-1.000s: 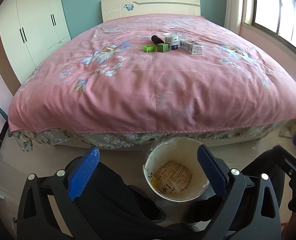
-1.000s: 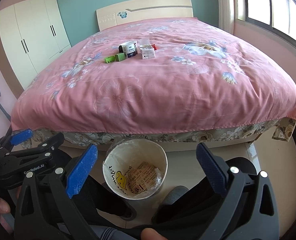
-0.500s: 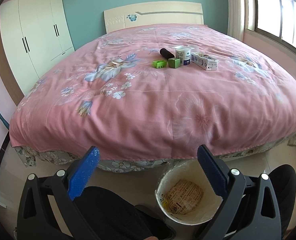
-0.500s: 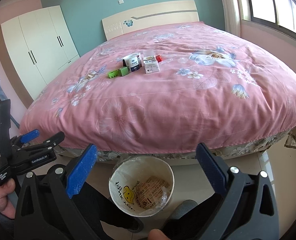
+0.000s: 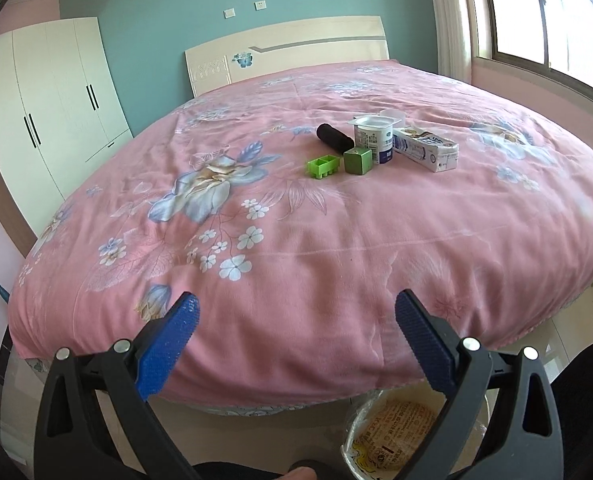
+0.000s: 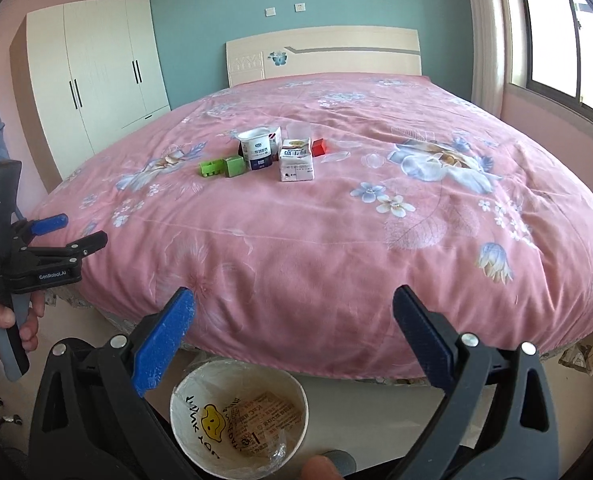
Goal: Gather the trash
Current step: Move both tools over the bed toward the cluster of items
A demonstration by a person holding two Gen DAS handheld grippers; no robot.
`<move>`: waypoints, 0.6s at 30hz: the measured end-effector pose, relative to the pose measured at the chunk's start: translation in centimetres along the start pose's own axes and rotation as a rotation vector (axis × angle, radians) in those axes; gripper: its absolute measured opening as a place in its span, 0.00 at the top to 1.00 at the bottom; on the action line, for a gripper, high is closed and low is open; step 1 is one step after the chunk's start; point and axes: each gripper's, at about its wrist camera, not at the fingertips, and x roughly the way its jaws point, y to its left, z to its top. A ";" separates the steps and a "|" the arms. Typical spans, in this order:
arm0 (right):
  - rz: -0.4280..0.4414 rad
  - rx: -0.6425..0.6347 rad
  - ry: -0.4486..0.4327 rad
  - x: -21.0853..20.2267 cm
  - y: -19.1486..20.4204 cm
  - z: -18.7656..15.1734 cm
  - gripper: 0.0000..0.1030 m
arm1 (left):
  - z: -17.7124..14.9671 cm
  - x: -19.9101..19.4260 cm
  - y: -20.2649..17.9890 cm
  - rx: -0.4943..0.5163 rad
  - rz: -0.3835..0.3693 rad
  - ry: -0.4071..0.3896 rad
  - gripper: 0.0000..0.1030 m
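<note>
On the pink floral bed [image 5: 296,248] [image 6: 336,240] lies a cluster of small items: a white yogurt cup [image 5: 373,136] [image 6: 257,152], a white milk carton [image 5: 426,147] [image 6: 295,161], a black roll [image 5: 333,138], a green cube [image 5: 358,161] [image 6: 233,166], a green toy block [image 5: 323,165] [image 6: 211,168] and a red block [image 6: 319,147]. A white bin [image 6: 238,416] [image 5: 380,436] with a printed wrapper inside stands on the floor at the bed's foot. My left gripper [image 5: 296,330] and right gripper [image 6: 294,320] are both open, empty, and low before the bed edge.
A white wardrobe [image 5: 48,96] [image 6: 96,68] stands at the left wall, a window [image 6: 556,40] at the right. The left gripper's handle [image 6: 20,264], held by a hand, shows at the left of the right wrist view. Tiled floor surrounds the bin.
Both grippers have risen and tilted up toward the bed; the bin has slid to the bottom of both views. Jaws stayed open.
</note>
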 end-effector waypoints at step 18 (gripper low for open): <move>0.007 -0.007 0.102 14.7 -1.4 9.9 0.06 | 7.9 13.2 2.8 0.034 -0.061 0.062 0.03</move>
